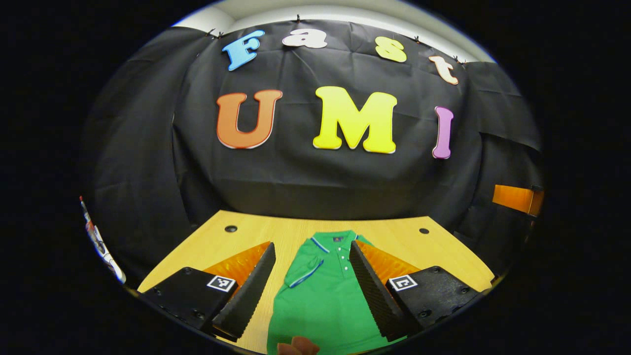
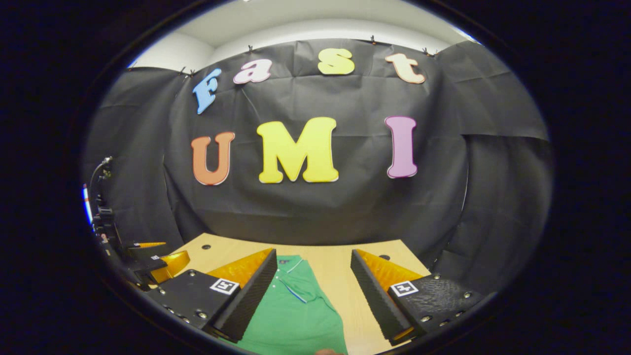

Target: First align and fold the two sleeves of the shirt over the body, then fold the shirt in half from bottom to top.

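Note:
A green polo shirt [image 1: 323, 296] lies flat on the wooden table [image 1: 296, 236], collar toward the booth wall. Its sleeve [image 1: 303, 271] with blue-white trim is folded in over the body. In the left gripper view my left gripper [image 1: 311, 246] hangs open above the shirt, with the shirt showing between its fingers. In the right gripper view the same shirt [image 2: 296, 315] lies lower left, its other sleeve [image 2: 308, 288] also folded inward. My right gripper [image 2: 313, 254] is open above the shirt's right edge and bare table [image 2: 345, 281], holding nothing.
A fingertip [image 1: 298, 346] shows at the bottom edge over the shirt. The other gripper [image 2: 153, 259] appears at the left in the right gripper view. Small dark holes [image 1: 230, 229] mark the table's far corners. An orange panel [image 1: 515, 197] sits at the far right.

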`<move>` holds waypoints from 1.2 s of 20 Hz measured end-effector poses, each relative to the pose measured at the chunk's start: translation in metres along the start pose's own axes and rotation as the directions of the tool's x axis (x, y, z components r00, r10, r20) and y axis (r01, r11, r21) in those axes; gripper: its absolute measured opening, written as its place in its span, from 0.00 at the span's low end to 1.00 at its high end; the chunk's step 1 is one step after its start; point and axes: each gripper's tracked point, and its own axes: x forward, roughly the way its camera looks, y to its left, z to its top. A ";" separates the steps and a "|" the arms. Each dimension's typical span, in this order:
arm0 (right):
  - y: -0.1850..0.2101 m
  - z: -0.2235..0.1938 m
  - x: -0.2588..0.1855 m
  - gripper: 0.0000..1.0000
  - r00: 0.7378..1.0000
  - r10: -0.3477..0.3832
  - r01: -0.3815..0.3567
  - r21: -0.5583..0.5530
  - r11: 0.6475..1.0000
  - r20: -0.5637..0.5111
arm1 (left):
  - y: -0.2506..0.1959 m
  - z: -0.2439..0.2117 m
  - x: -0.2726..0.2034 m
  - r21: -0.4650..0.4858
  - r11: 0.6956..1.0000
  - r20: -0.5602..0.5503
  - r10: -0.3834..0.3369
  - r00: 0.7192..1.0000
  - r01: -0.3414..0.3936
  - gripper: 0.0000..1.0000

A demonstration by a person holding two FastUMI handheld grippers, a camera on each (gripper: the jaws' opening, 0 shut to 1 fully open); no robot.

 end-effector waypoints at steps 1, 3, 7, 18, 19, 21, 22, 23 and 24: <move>0.000 -0.014 -0.003 0.95 1.000 -0.002 0.002 -0.001 1.000 -0.027 | 0.003 -0.015 -0.007 -0.002 1.000 -0.036 0.001 0.999 -0.001 0.97; -0.003 -0.045 -0.008 0.95 0.996 -0.015 0.015 -0.008 1.000 -0.085 | 0.005 -0.046 -0.014 -0.005 1.000 -0.129 -0.005 0.992 0.004 0.97; -0.009 -0.109 -0.020 0.95 0.974 -0.037 0.038 0.001 0.999 -0.221 | 0.024 -0.096 -0.029 -0.035 0.999 -0.259 0.007 0.966 -0.017 0.98; -0.044 -0.301 -0.077 0.96 0.765 -0.110 0.171 0.035 0.985 -0.634 | 0.060 -0.252 -0.079 -0.053 0.993 -0.608 0.049 0.793 -0.102 0.98; -0.049 -0.310 -0.081 0.96 0.747 -0.122 0.181 0.023 0.983 -0.654 | 0.063 -0.259 -0.083 -0.034 0.994 -0.620 0.056 0.783 -0.099 0.98; -0.053 -0.320 -0.083 0.96 0.725 -0.136 0.191 0.008 0.982 -0.675 | 0.068 -0.266 -0.089 0.006 0.996 -0.631 0.074 0.772 -0.090 0.98; -0.055 -0.324 -0.084 0.96 0.717 -0.139 0.194 0.004 0.981 -0.683 | 0.071 -0.269 -0.091 0.024 0.996 -0.636 0.081 0.767 -0.085 0.98; -0.055 -0.327 -0.083 0.96 0.713 -0.139 0.195 0.003 0.981 -0.687 | 0.072 -0.272 -0.092 0.035 0.996 -0.644 0.086 0.760 -0.083 0.98; -0.055 -0.331 -0.083 0.96 0.705 -0.139 0.194 0.000 0.981 -0.695 | 0.072 -0.277 -0.093 0.039 0.996 -0.652 0.088 0.753 -0.083 0.98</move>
